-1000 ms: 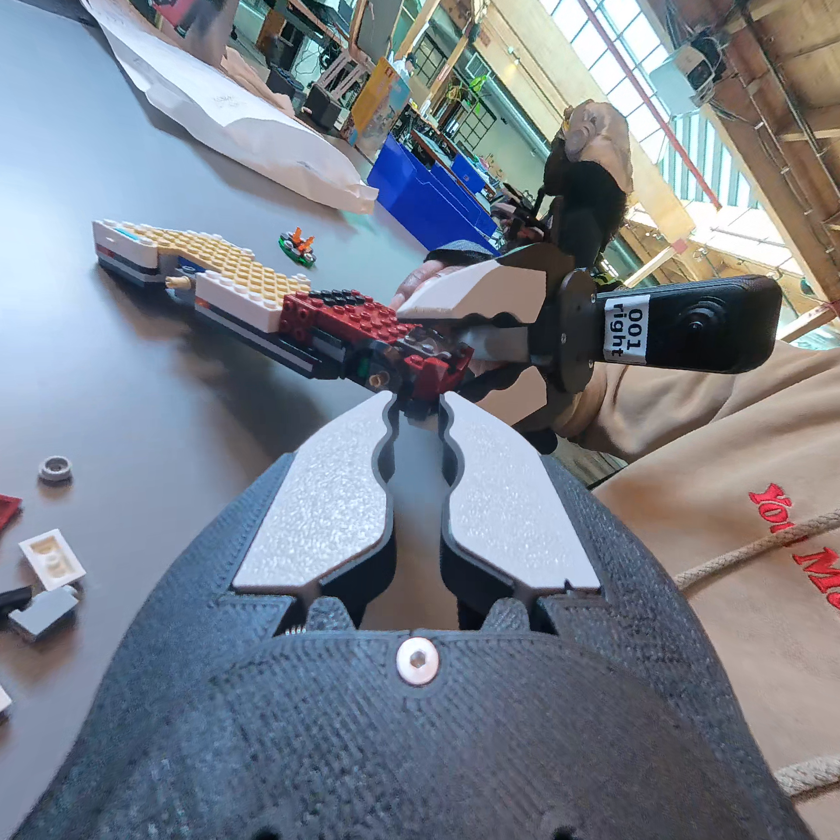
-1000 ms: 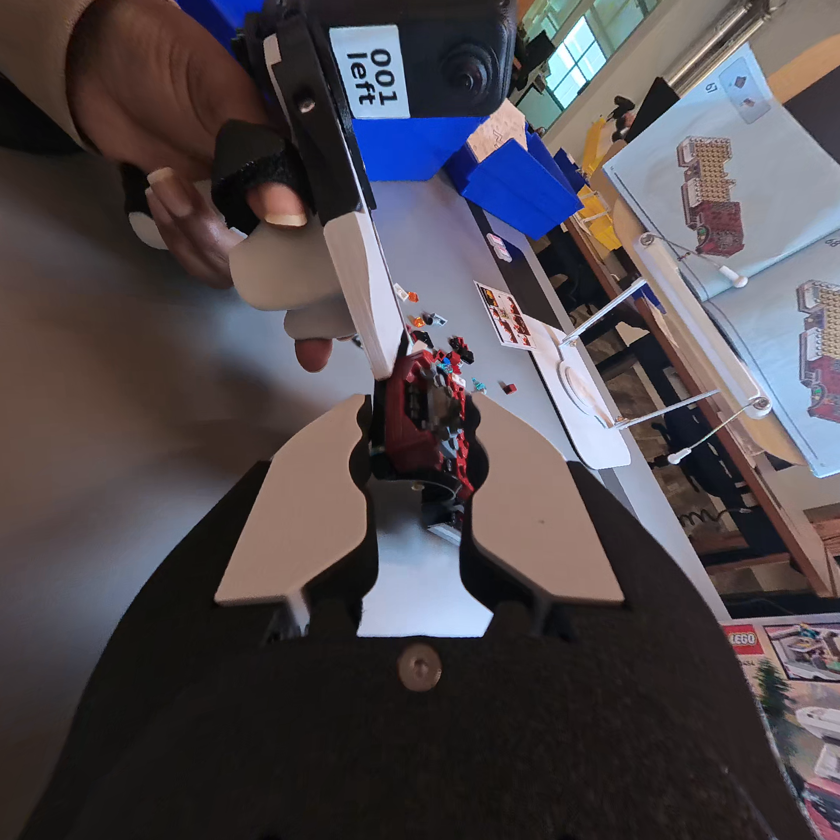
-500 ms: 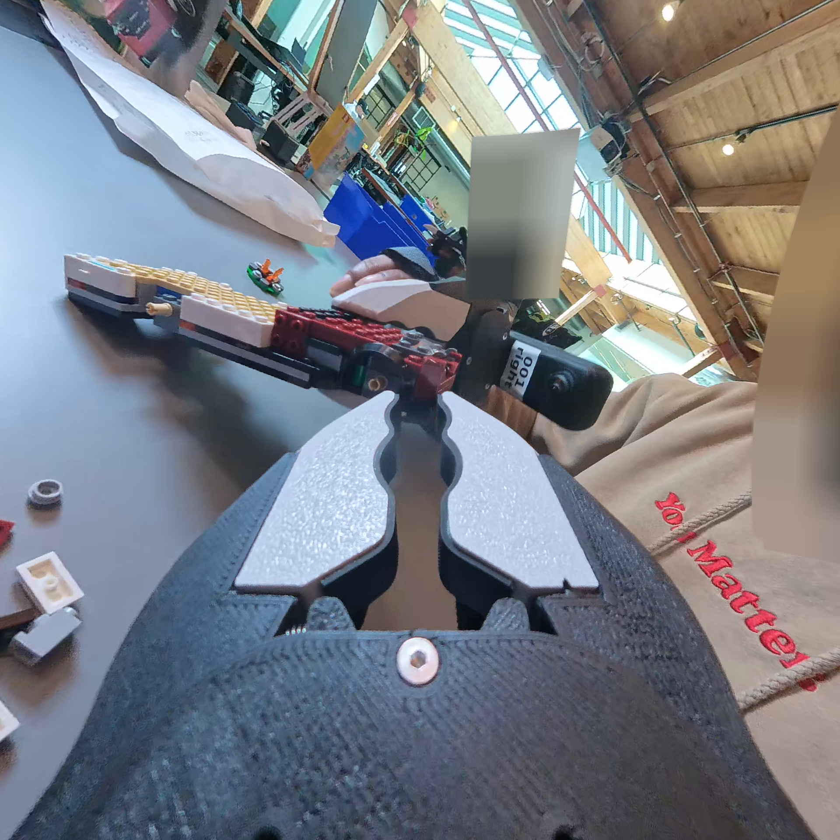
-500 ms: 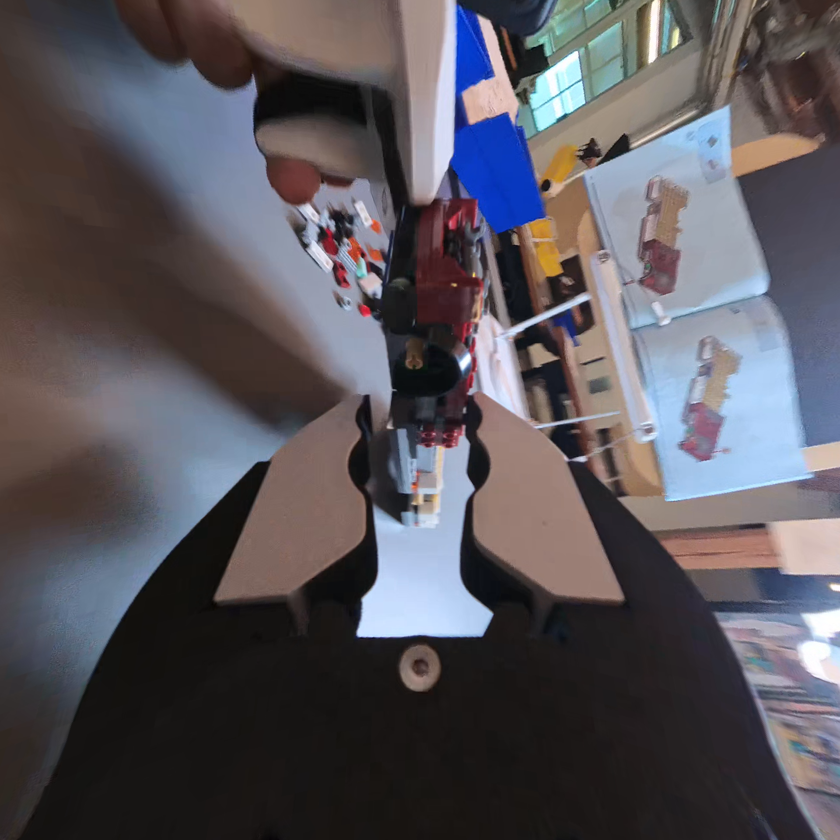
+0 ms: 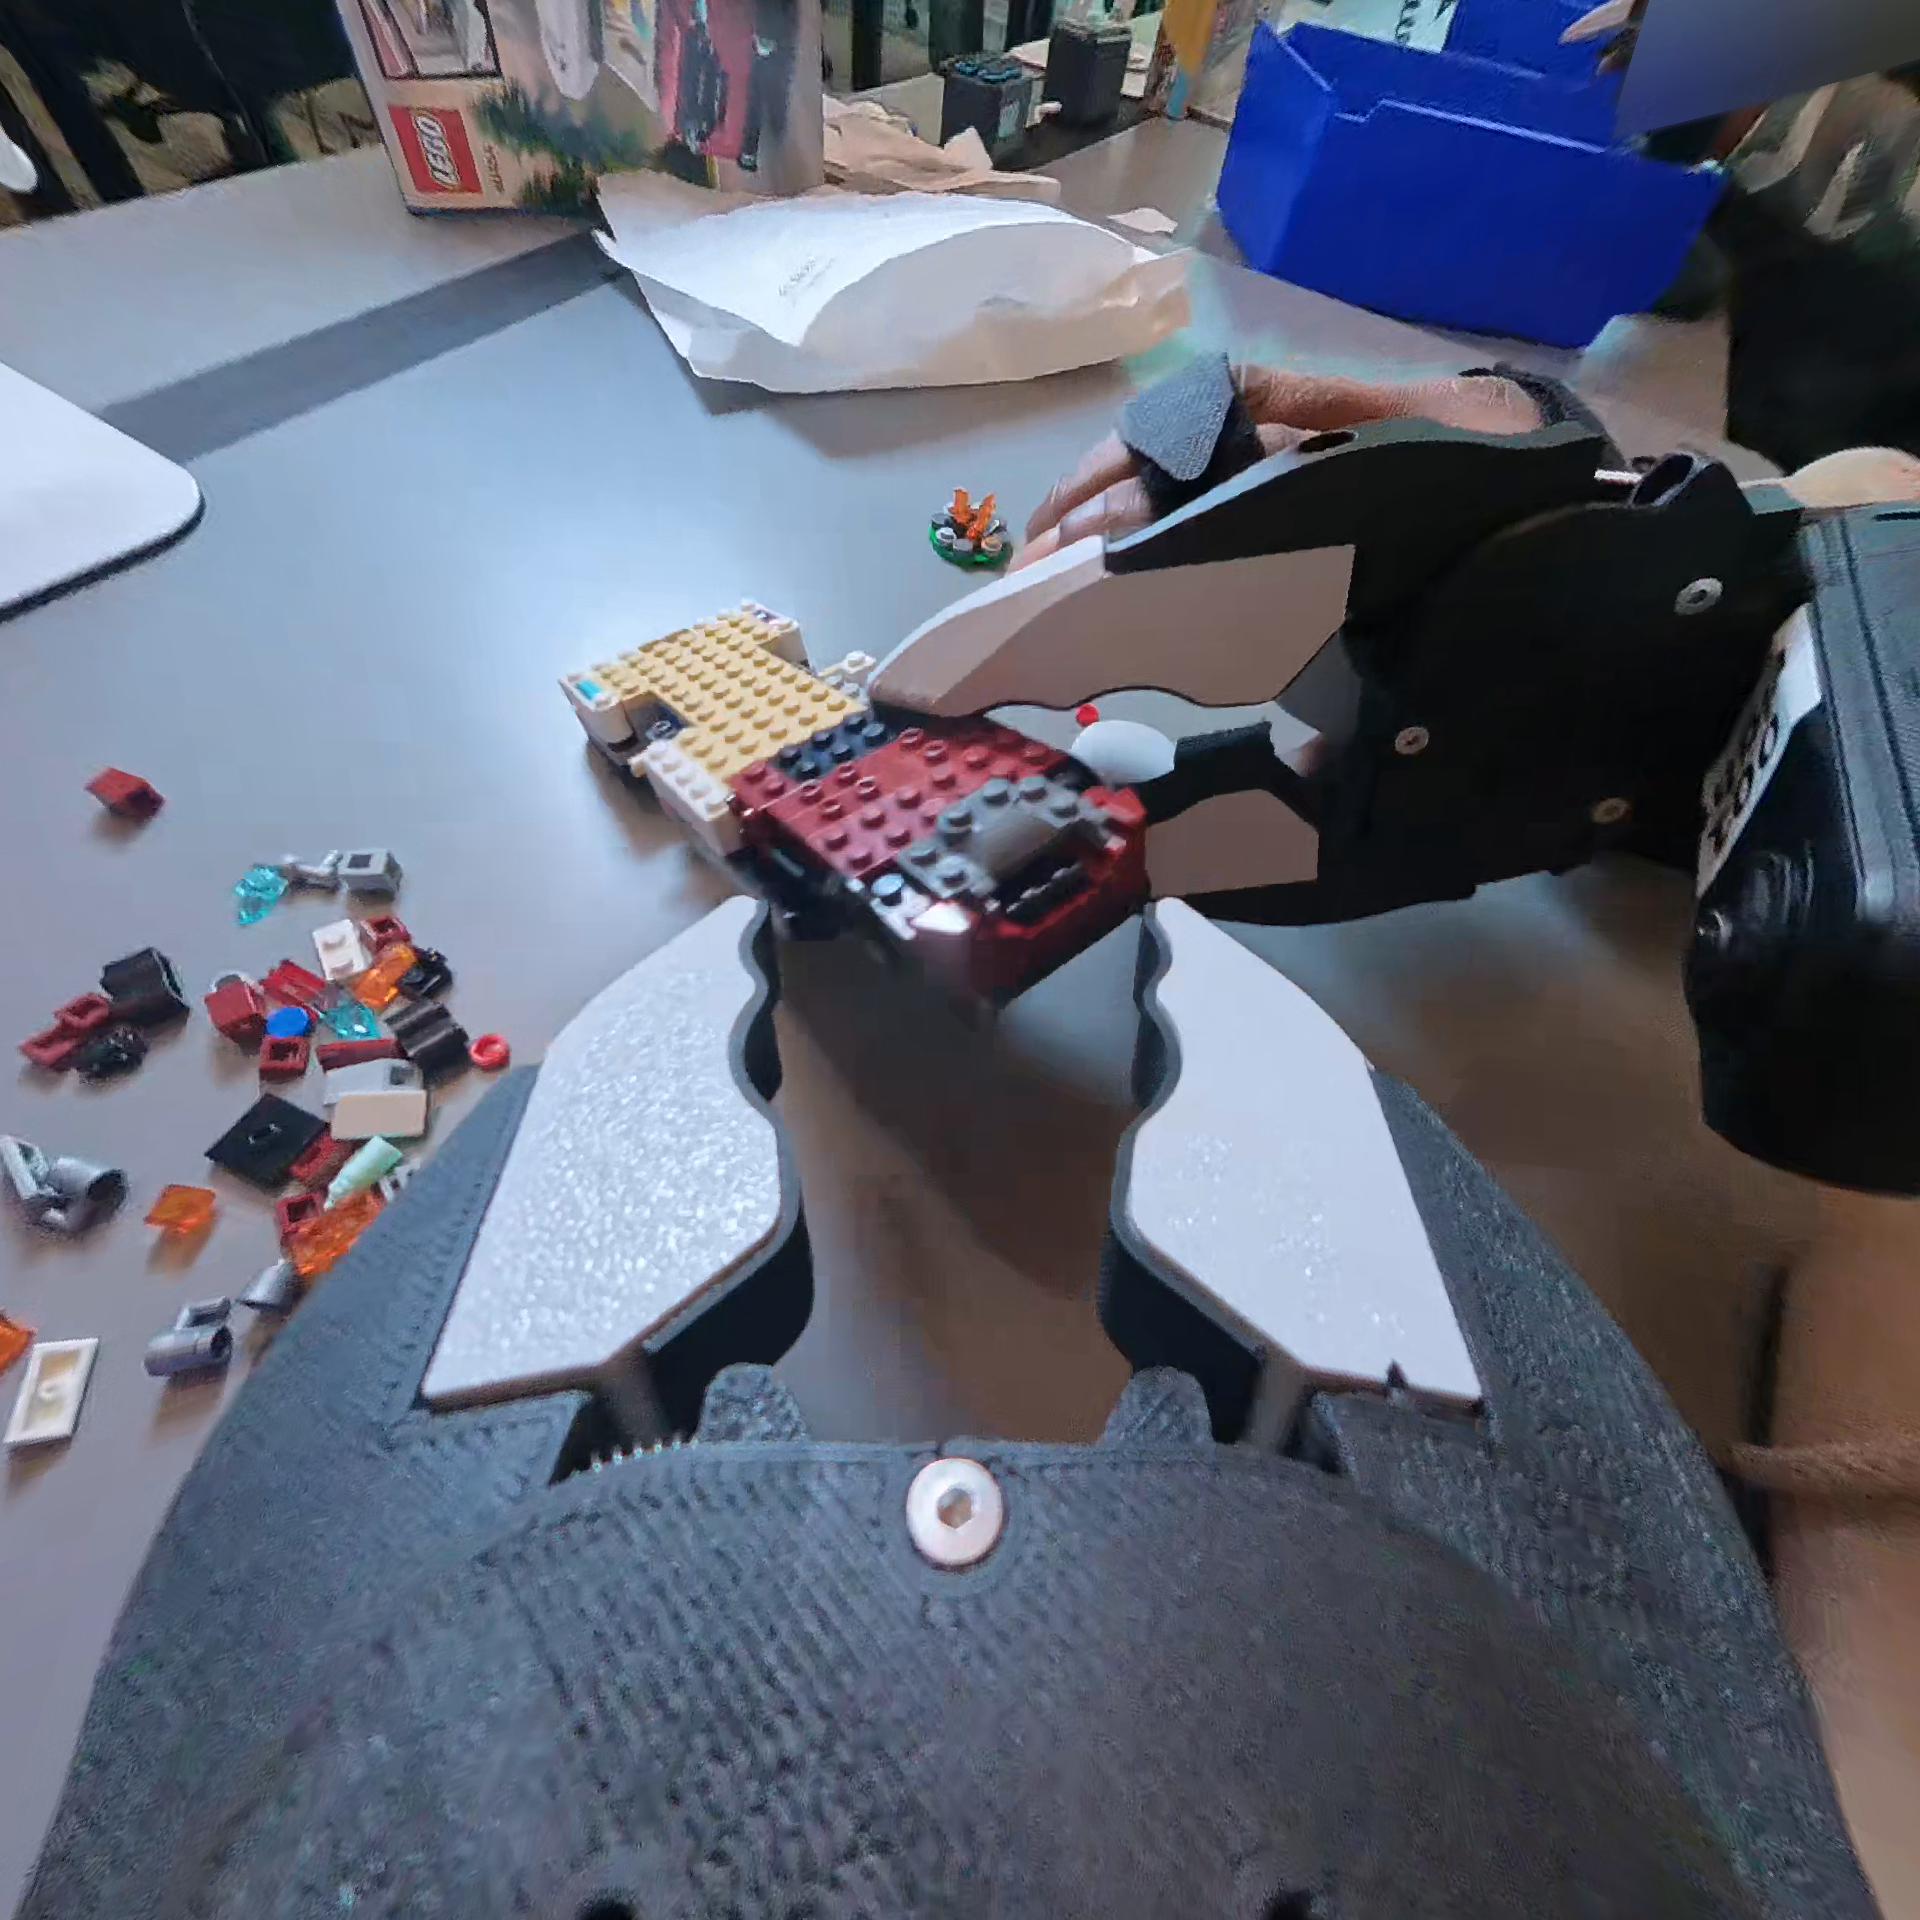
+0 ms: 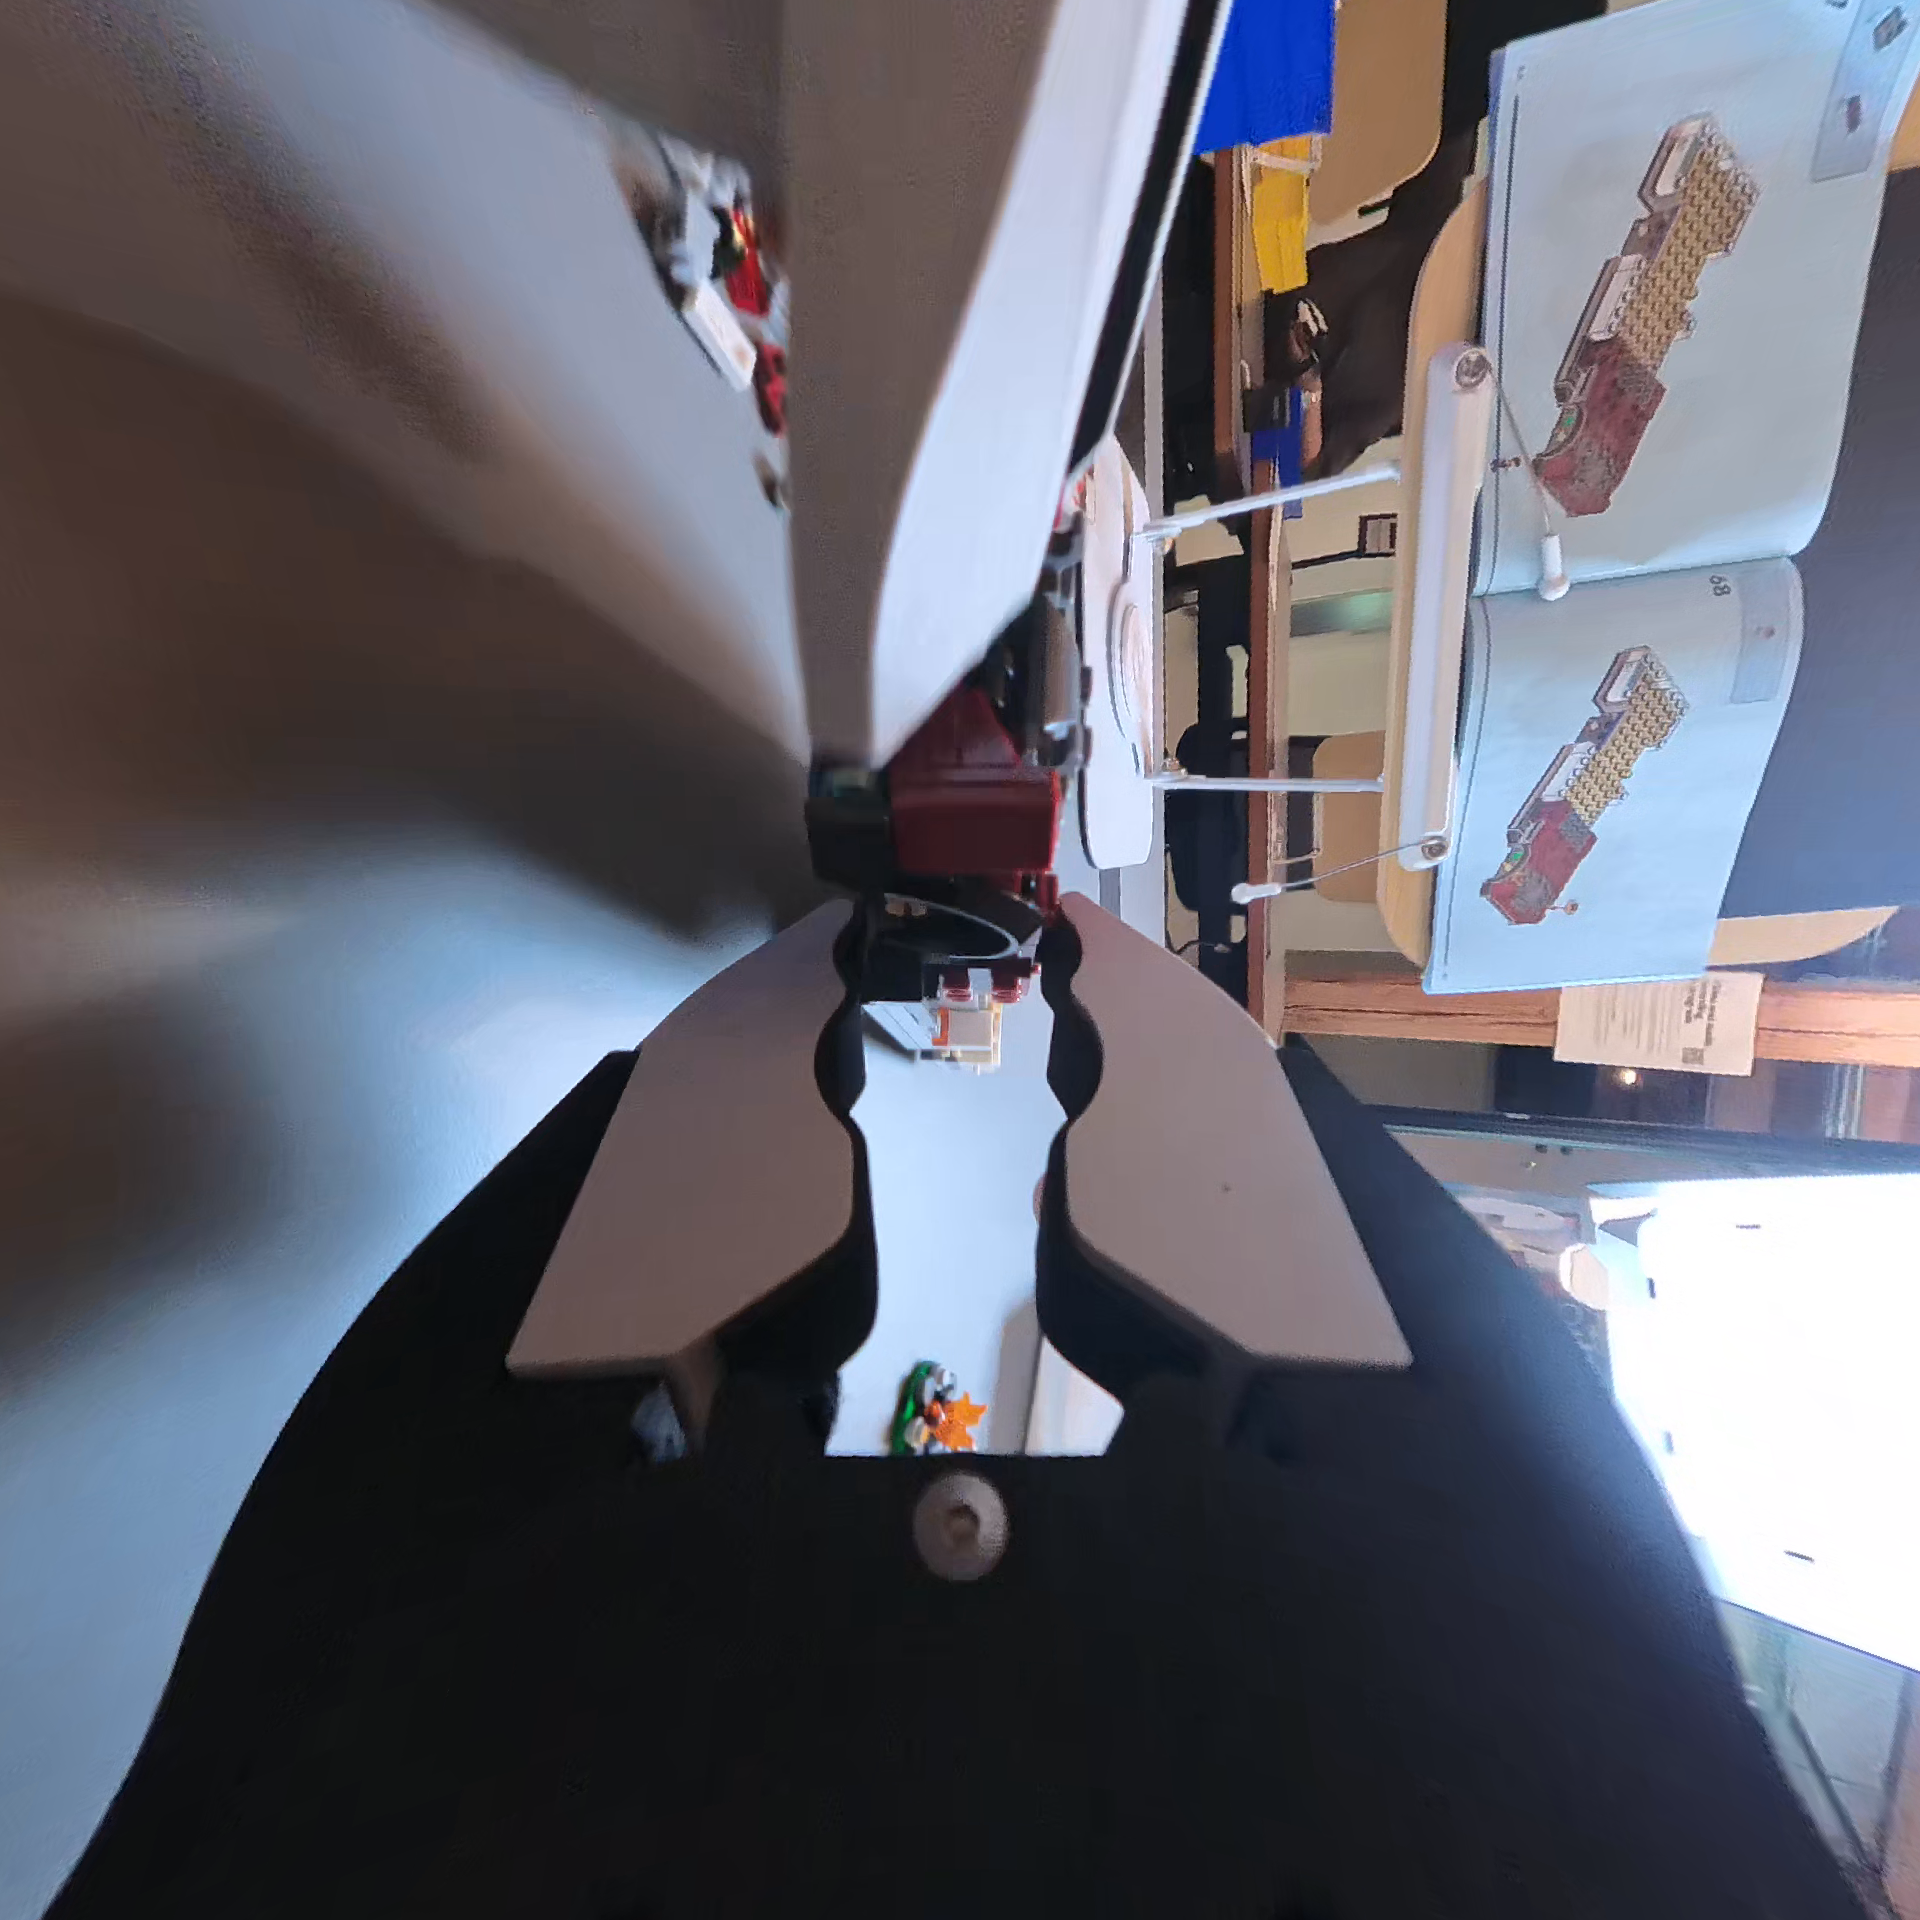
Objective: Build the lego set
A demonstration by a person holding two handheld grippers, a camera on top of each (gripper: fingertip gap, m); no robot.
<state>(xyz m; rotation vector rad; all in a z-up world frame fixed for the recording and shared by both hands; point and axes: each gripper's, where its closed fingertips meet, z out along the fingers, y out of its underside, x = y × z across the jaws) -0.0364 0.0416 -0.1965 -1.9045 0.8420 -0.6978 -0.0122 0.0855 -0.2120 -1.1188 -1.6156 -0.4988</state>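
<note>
Here, red-and-tan brick truck apparently clamped by right gripper; left gripper spread wide, released; bare table leftward.

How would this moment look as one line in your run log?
left gripper: open, beside brick model | right gripper: clamped on model's dark red end | loose bricks: scattered on table

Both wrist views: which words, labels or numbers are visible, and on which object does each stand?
I do not copy writing; these bear it:
Toy box: red logo, legible.
White paper bag: small print, unreadable.
Black camera: white label, blurred.
Instruction booklet: page number, legible.
Paper notice: too small.
</note>
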